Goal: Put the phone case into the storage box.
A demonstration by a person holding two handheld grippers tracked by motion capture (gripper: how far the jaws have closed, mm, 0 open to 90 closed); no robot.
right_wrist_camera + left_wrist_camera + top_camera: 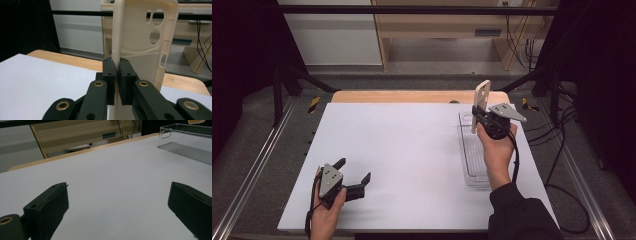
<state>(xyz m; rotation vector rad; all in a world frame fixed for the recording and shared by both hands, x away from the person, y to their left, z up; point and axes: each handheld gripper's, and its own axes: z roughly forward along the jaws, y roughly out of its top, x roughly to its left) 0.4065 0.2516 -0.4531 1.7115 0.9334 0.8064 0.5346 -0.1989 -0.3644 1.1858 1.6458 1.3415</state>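
Note:
A cream phone case with round camera cut-outs stands upright in my right gripper, above the far end of a clear plastic tray at the table's right. In the right gripper view the two black pads press on the case's long edge. At the near left of the table my left gripper rests low over the white mat, held in a hand. Its jaws stand wide apart with nothing between them, seen in the left gripper view.
A white mat covers the wooden table. The clear tray lies along the right side. Metal rails run past both table sides, and cables trail on the floor at the right. Shelving stands beyond the far edge.

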